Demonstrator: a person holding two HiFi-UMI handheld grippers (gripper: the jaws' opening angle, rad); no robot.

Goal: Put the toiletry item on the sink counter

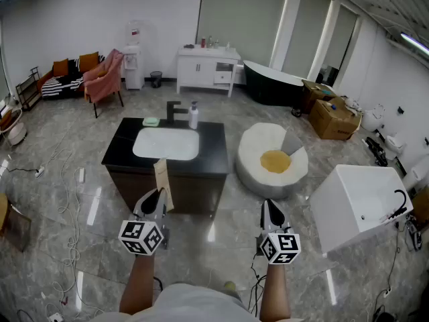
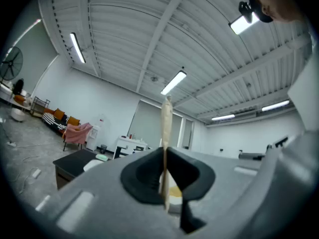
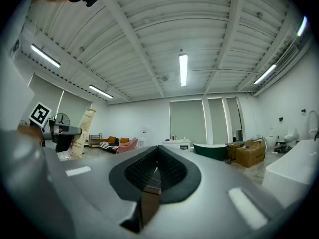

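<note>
Item, my left gripper (image 1: 157, 194): jaws pinching flat tan packet (image 2: 166, 128), upright. Item, my right gripper (image 1: 268, 206): jaws pressed together, empty.

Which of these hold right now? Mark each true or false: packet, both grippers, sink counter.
1. The left gripper is shut on the tan packet. True.
2. The right gripper holds a bottle. False: its jaws are together with nothing between them.
3. The tan packet lies on the sink counter. False: it stands upright in the left gripper, short of the counter.
4. A white pump bottle stands beside the black faucet. True.
</note>
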